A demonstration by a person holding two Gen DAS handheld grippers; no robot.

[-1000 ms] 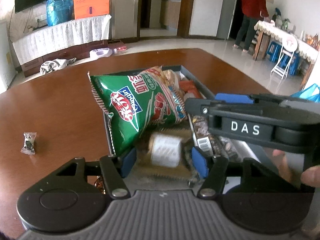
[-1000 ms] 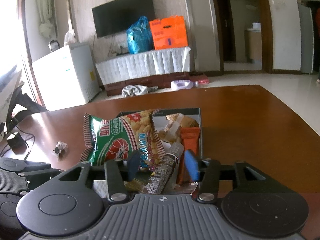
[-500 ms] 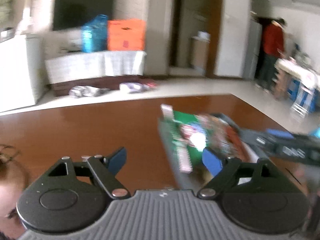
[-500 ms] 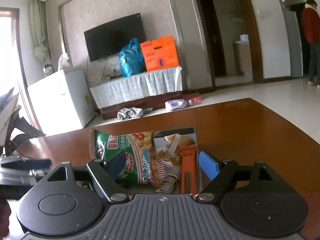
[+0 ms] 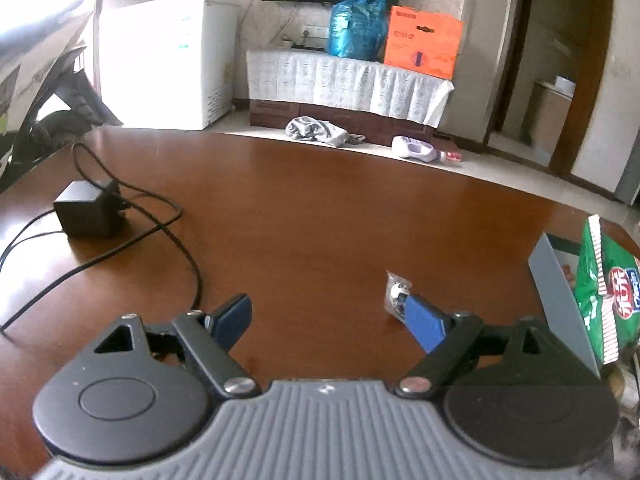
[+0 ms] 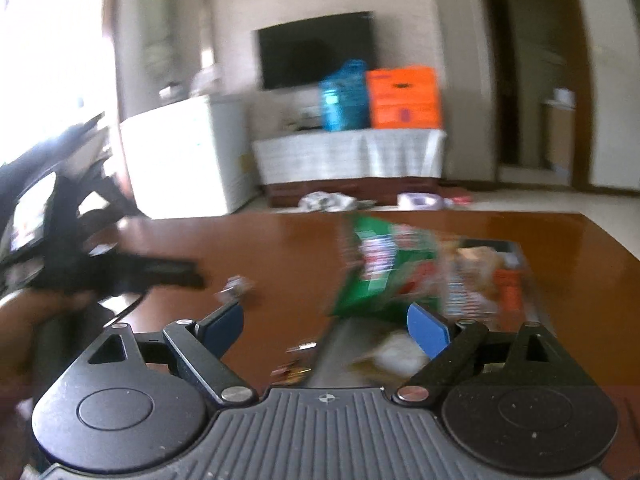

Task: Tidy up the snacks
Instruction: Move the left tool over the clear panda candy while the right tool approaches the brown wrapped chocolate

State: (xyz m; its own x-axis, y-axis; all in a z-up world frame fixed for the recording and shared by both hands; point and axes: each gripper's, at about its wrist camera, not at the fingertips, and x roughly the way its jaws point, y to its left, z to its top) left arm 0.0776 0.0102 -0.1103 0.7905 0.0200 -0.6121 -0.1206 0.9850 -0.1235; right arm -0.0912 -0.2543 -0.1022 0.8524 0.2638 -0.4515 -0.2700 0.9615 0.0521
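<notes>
A: Left wrist view first. What are the tongs doing?

B: The left gripper (image 5: 332, 316) has its blue pads spread wide over bare brown table (image 5: 320, 208), nothing between them. The jaws opened within the past second and have since held that width.

A: And the snacks?

B: A small wrapped candy (image 5: 396, 294) lies on the wood just past the right-hand pad, so close that the pad's tip overlaps it; whether they touch I cannot tell. Farther right, at the picture's edge, stands the grey box (image 5: 560, 300) with a green chip bag (image 5: 600, 292) sticking up out of it. Ahead and to the left of the tongs sits a black power adapter (image 5: 86, 214) with its cable looping across the table.

A: Now the right wrist view.

B: Blurred. The right gripper (image 6: 326, 326) also stands apart, empty, and its jaws have just been opening further. The green chip bag (image 6: 380, 268) leans in the grey box (image 6: 524, 280) just beyond the right-hand pad, with an orange packet (image 6: 508, 286) and other wrappers I cannot make out. The candy (image 6: 236, 286) lies ahead of the left-hand pad, and the left gripper (image 6: 160, 270) reaches toward it from the left, gripped by a hand (image 6: 36, 320).
</notes>
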